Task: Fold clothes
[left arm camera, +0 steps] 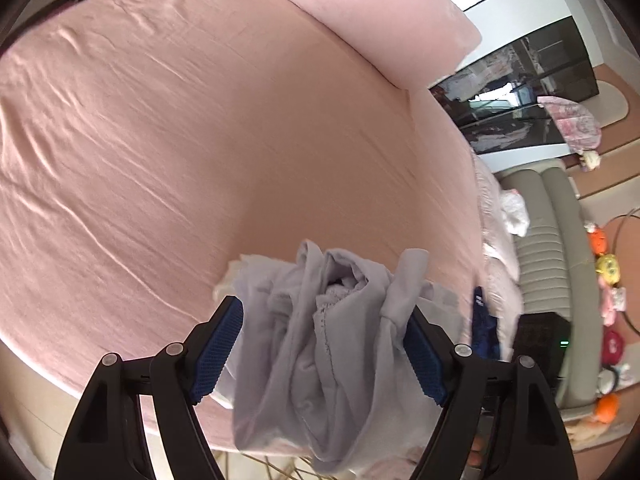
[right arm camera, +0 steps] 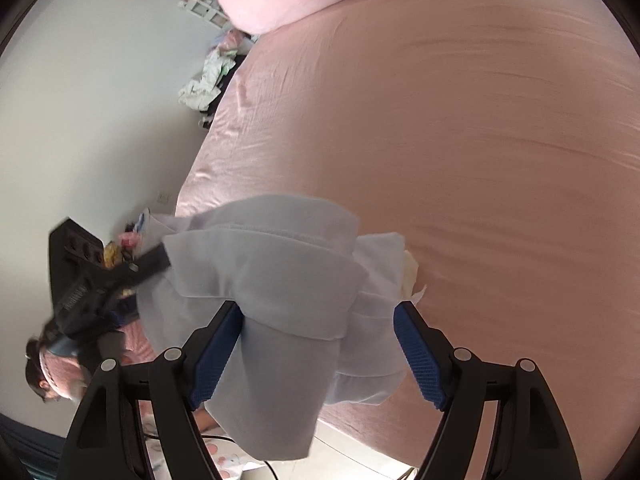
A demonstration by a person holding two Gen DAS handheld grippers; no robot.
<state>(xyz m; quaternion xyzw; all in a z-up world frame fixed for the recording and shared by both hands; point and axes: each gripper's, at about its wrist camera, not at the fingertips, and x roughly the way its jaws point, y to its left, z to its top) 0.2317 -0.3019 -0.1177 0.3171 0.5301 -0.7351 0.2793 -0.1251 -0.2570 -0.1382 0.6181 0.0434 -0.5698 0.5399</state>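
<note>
A pale lilac-grey garment point(left arm camera: 320, 344) hangs bunched in loose folds at the near edge of the pink bed point(left arm camera: 200, 140), its lower part drooping past the mattress edge. My left gripper point(left arm camera: 322, 350) stands wide, with the bundle filling the gap between its blue pads point(left arm camera: 218, 348); cloth drapes over the right finger. In the right wrist view the same garment point(right arm camera: 280, 280) lies in layered folds between the jaws of my right gripper point(right arm camera: 316, 354), pressed against the left pad point(right arm camera: 216, 356). The left gripper point(right arm camera: 100, 284) shows there as a black shape reaching into the cloth from the left.
A pink pillow point(left arm camera: 360, 12) lies at the head of the bed. A grey padded bench point(left arm camera: 548, 264), toys point(left arm camera: 608, 276) and a dark cabinet point(left arm camera: 520, 92) stand to the right. Clothes point(right arm camera: 208, 80) lie on the floor by the white wall. A person's head point(right arm camera: 44, 372) shows low on the left.
</note>
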